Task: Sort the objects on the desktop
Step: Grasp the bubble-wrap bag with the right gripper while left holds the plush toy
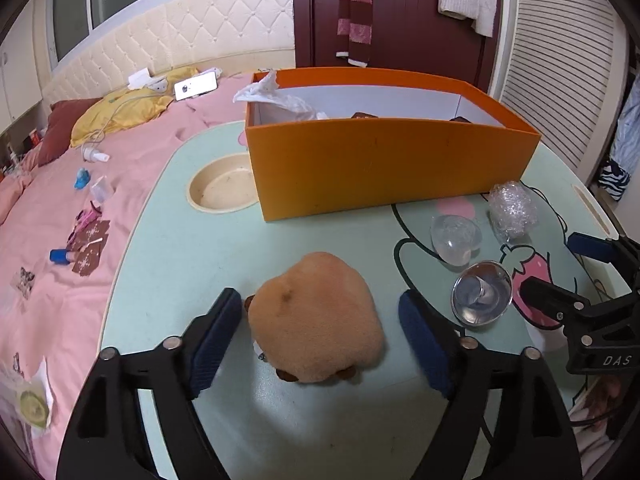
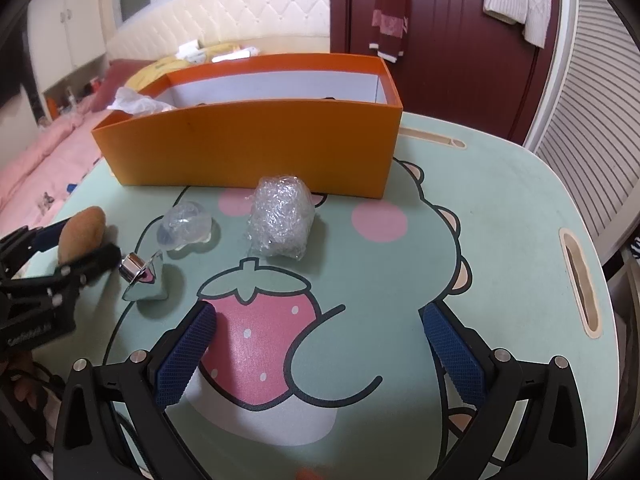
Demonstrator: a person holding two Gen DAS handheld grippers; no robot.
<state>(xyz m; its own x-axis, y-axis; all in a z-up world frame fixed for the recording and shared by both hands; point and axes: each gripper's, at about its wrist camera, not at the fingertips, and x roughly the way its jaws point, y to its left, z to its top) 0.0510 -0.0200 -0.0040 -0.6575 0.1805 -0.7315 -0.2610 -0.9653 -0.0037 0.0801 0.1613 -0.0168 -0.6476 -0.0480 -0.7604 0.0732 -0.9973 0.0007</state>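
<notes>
A tan plush toy [image 1: 316, 316] lies on the mint cartoon table [image 1: 200, 264] between the fingers of my left gripper [image 1: 320, 320], which is open and straddles it. In the right wrist view the plush toy [image 2: 82, 236] and my left gripper [image 2: 76, 244] show at far left. My right gripper [image 2: 316, 344] is open over the strawberry print, holding nothing. Ahead of it lie a bubble-wrap bundle [image 2: 280, 216], a clear plastic piece [image 2: 186, 226] and a shiny metal piece [image 2: 142, 278]. The orange box [image 1: 384, 160] stands behind, with white tissue [image 1: 276, 96] inside.
A round cream recess [image 1: 224, 188] sits in the table left of the orange box [image 2: 256, 140]. A pink bed [image 1: 60, 208] strewn with small items lies to the left. A slot [image 2: 580, 280] is cut near the table's right edge. A dark door [image 2: 440, 40] stands behind.
</notes>
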